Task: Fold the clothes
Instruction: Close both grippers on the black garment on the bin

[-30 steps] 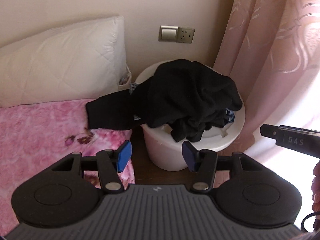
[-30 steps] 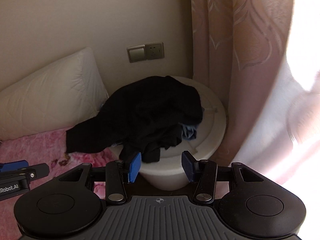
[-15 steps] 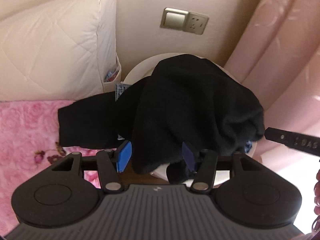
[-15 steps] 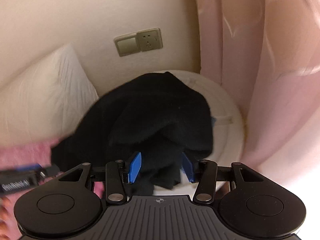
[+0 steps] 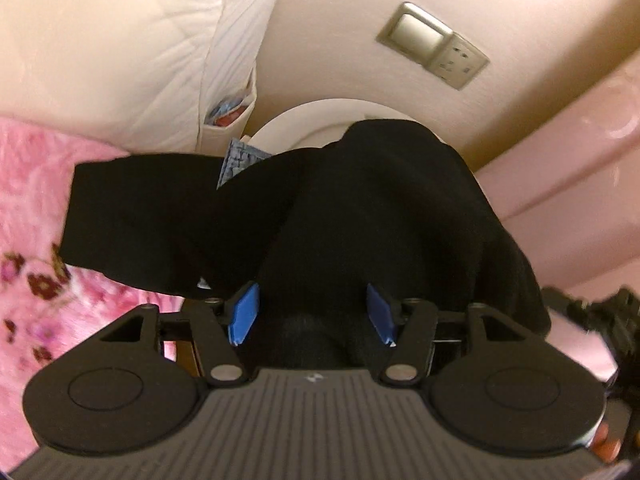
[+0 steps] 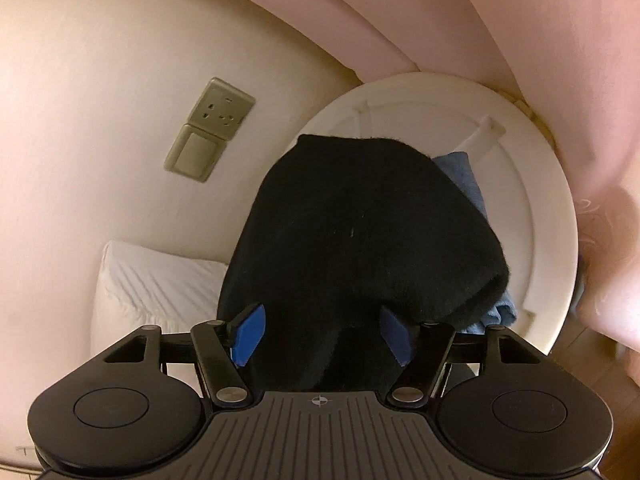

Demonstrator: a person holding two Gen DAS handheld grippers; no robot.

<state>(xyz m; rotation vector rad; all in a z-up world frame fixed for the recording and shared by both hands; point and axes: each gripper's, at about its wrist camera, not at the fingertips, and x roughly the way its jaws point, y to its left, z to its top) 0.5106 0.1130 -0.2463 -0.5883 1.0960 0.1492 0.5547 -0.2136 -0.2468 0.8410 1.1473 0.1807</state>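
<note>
- Two risks show in the left wrist view. The left tongs point(image 5: 312, 314) stand apart, with the black garment point(image 5: 380, 216) bulging between the blue pads point(image 5: 244, 314). The garment is heaped on the white round bin point(image 5: 304, 120) beside the bed point(image 5: 32, 200), and one black sleeve or leg point(image 5: 136, 224) trails out over the pink floral cover. If the tongs close here they could pinch several layers at once, so the cloth would come up as a lump and not by an edge.
- A blue-grey cloth point(image 5: 236, 160) peeks out under the black one near the pillow point(image 5: 120, 48). Lifting the black piece might drag this second piece off the bin, since the two lie tangled.
- One more hazard shows in the right wrist view. The right tongs point(image 6: 322, 336) are also spread, and the black garment point(image 6: 360, 232) fills the gap between them; whether the pads touch the cloth I cannot tell. A blue cloth point(image 6: 464, 176) lies under its right edge on the bin lid point(image 6: 532, 184), so a deep bite could catch both.
- The pink curtain point(image 6: 560, 40) hangs right against the bin, and a wide swing could snag it.
- Both tongs appear to aim at the same mound, so they might seize one fold and fail to spread the garment for folding.
</note>
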